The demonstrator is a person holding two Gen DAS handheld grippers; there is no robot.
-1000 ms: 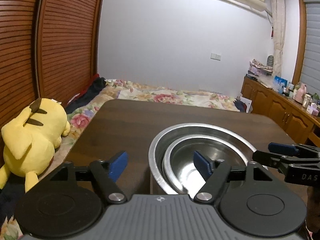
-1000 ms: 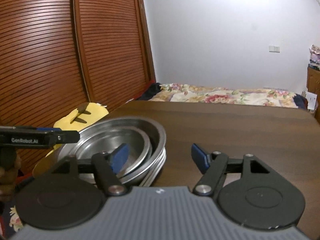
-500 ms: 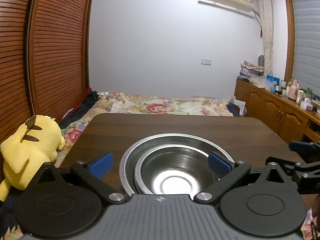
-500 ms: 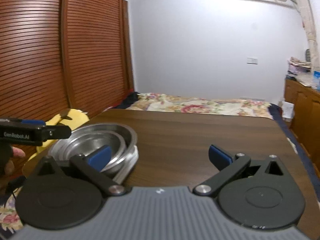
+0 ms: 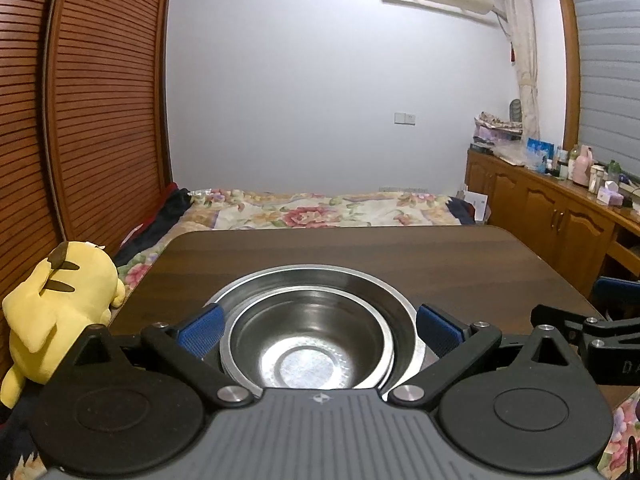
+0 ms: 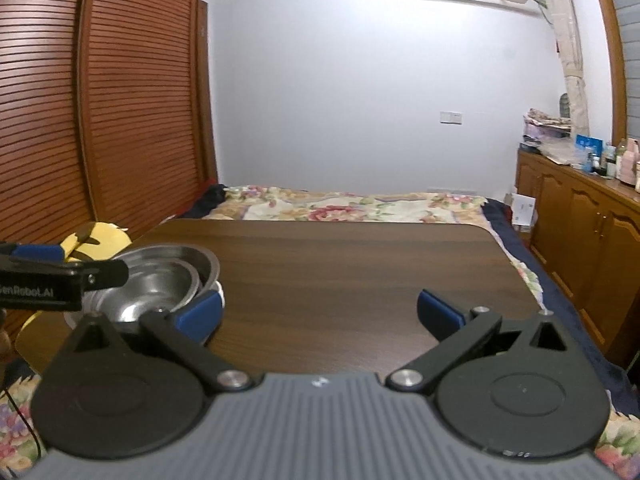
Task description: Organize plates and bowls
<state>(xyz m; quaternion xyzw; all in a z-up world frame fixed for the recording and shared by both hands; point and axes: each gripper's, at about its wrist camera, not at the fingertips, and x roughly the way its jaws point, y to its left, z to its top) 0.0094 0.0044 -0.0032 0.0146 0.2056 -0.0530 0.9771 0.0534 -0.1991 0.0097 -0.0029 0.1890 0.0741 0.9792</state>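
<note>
Down at the lower centre of the left wrist view, a small shiny steel bowl [image 5: 308, 344] nests inside a wider steel bowl [image 5: 320, 280] on the dark wooden table [image 5: 360, 252]; both hold nothing. The left gripper [image 5: 318, 330] hangs spread wide, its blue pads flanking the stack without touching. Off right, the right gripper [image 6: 320, 312] gapes wide over bare wood. A yellow plush toy [image 5: 60, 304] sits at lower left, a floral-quilted bed [image 5: 320, 212] beyond, slatted wooden doors [image 5: 92, 100] upper left.

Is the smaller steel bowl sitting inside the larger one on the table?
Yes, in the left wrist view the smaller steel bowl is nested inside the larger bowl, whose rim rings it, on the dark wooden table.
</note>
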